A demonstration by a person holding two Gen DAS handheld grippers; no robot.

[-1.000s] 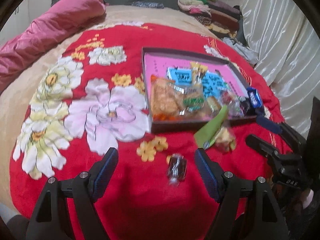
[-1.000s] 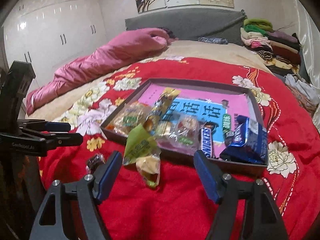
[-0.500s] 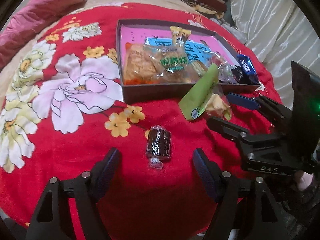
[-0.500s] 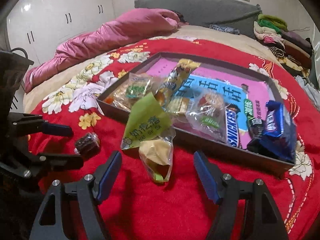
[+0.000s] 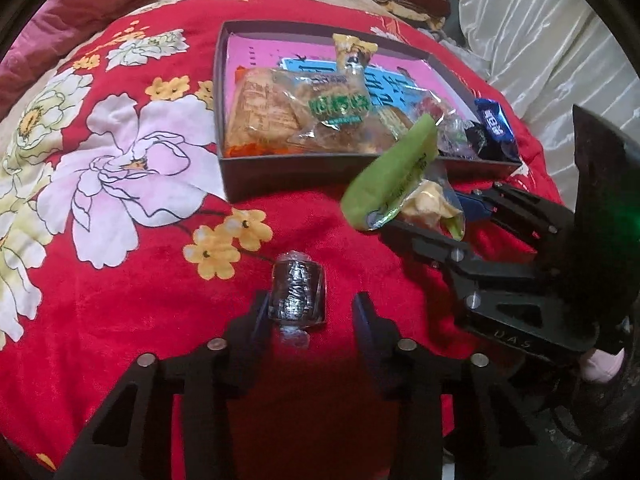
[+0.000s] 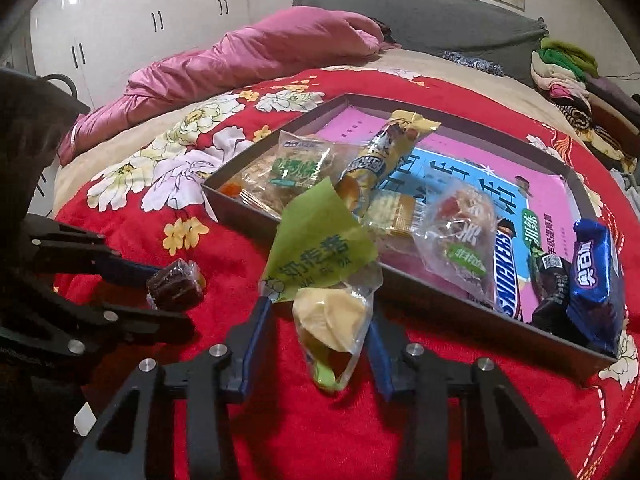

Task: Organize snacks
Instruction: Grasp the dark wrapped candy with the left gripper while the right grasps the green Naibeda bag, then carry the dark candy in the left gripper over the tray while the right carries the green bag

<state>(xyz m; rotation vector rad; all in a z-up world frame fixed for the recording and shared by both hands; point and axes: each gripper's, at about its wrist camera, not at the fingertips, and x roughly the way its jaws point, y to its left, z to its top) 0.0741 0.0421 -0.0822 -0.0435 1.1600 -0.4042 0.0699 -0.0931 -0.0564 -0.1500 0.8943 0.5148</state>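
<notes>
The dark wrapped candy (image 5: 297,295) is lying on the red blanket (image 5: 120,312) between the parted fingers of the left hand-held gripper (image 5: 310,314); it is looking light, crinkly and slippery, so grip its midsection. The green-labelled snack bag (image 6: 328,280) is sitting likewise inside the parted right hand-held gripper (image 6: 316,344), soft and crushable. Versus 0.5 s ago, both have been closing in and narrowing. The box (image 5: 280,178) is lying ahead.

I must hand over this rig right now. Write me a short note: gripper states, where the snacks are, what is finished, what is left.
Left gripper: open, fingers either side of the small dark brown wrapped candy on the red floral blanket.
Right gripper: open, around the green-and-clear snack bag, which leans on the dark shallow box.
Done: several snacks lie inside the box.
Left: grasp both items and place them in the box.
</notes>
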